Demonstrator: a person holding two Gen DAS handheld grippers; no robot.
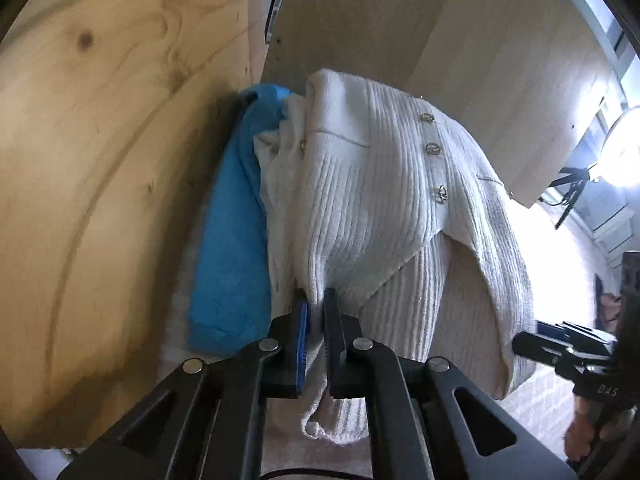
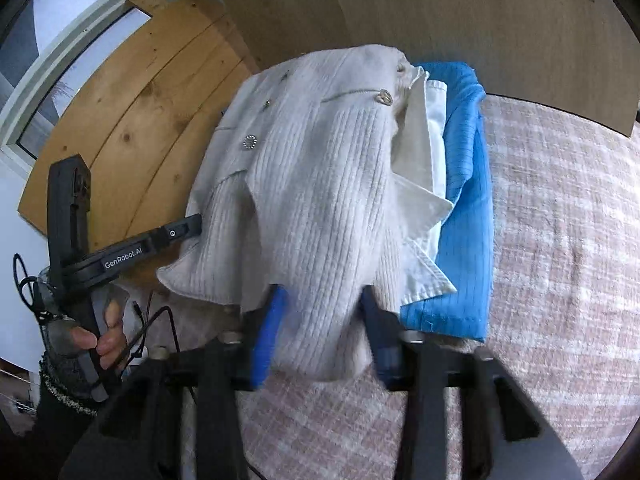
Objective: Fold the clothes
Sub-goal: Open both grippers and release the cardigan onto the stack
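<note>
A folded cream ribbed cardigan (image 1: 384,200) with metal buttons lies on top of a stack, over a white shirt (image 1: 276,184) and a blue garment (image 1: 232,240). My left gripper (image 1: 318,308) is shut on the cardigan's near edge. In the right wrist view the cardigan (image 2: 312,200) tops the white shirt (image 2: 424,208) and blue garment (image 2: 468,216). My right gripper (image 2: 324,312) is open, its blue-padded jaws on either side of the cardigan's near edge. The left gripper (image 2: 192,224) shows at the cardigan's left side; the right gripper (image 1: 560,340) shows at the right edge of the left view.
The stack lies on a pinkish woven cloth (image 2: 560,240). A pale wooden board (image 1: 100,160) stands at one side and a brown panel (image 2: 440,20) behind. A bright lamp (image 1: 624,152) and a window (image 2: 60,20) are beyond. Black cables (image 2: 160,320) hang near my left hand.
</note>
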